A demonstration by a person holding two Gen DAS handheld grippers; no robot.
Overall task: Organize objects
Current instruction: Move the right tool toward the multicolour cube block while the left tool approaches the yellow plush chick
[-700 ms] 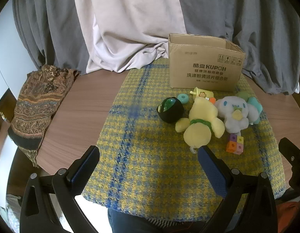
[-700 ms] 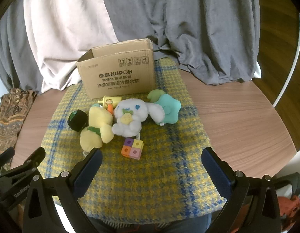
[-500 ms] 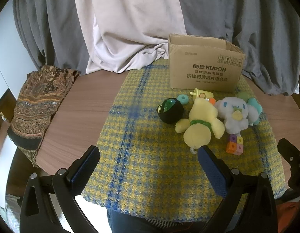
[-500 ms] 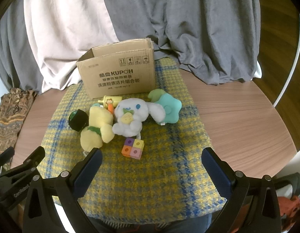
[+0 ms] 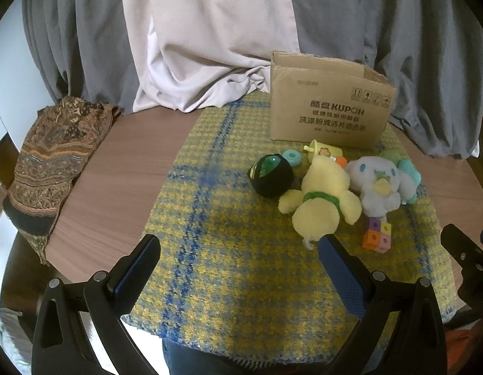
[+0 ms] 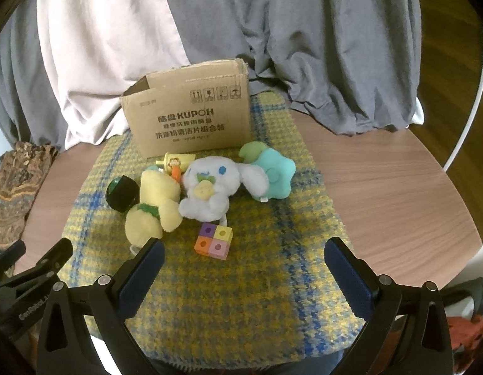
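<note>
An open cardboard box (image 5: 330, 115) (image 6: 191, 118) stands at the back of a yellow-blue checked cloth (image 5: 228, 234). In front of it lie a yellow plush (image 5: 319, 200) (image 6: 155, 203), a white plush (image 5: 377, 184) (image 6: 213, 187), a teal plush (image 6: 274, 172), a black-green ball (image 5: 271, 175) (image 6: 122, 195), a coloured cube block (image 5: 377, 236) (image 6: 213, 240), a teal ring (image 5: 292, 157) and a small yellow toy cup (image 5: 322, 150) (image 6: 175, 160). My left gripper (image 5: 238, 256) is open and empty, near the cloth's front edge. My right gripper (image 6: 244, 262) is open and empty, just short of the cube block.
The round wooden table (image 6: 382, 200) carries a patterned brown cloth (image 5: 53, 156) draped over its left edge. Grey and white curtains (image 5: 210, 47) hang behind the box. The right gripper's body shows at the left wrist view's right edge (image 5: 466, 259).
Both grippers have edged slightly forward toward the toys; the objects have not moved and both jaws stay open.
</note>
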